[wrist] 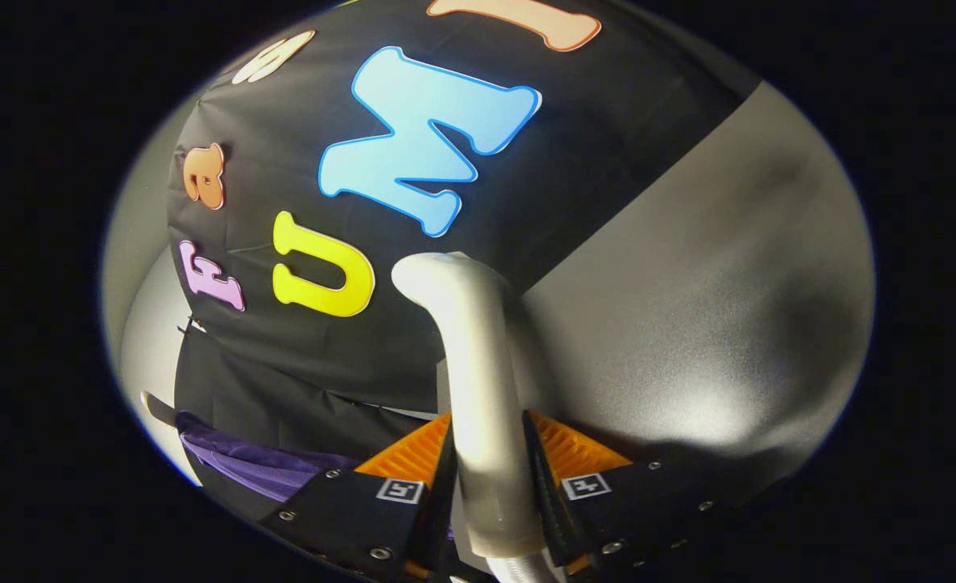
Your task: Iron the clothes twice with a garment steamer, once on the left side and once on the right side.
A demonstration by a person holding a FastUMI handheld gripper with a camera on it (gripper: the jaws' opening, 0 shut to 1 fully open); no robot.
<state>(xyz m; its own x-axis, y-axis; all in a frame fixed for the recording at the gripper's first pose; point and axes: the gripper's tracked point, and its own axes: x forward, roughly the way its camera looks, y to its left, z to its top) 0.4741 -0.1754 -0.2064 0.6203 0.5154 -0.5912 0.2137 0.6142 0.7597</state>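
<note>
The gripper (pixel 487 461) is pinching one pale grey, smooth plastic garment steamer handle (pixel 478 380), with both fingers pressing against its sides. The handle is rising from between the two fingers and curving over to the left at its rounded top, in front of the black cloth wall (pixel 299 356) at the far side. One purple fabric garment (pixel 259 470) is hanging to the near left, just beside the left finger, under a dark strap. One plain grey panel (pixel 688 324) is filling the right side beyond the fingers.
</note>
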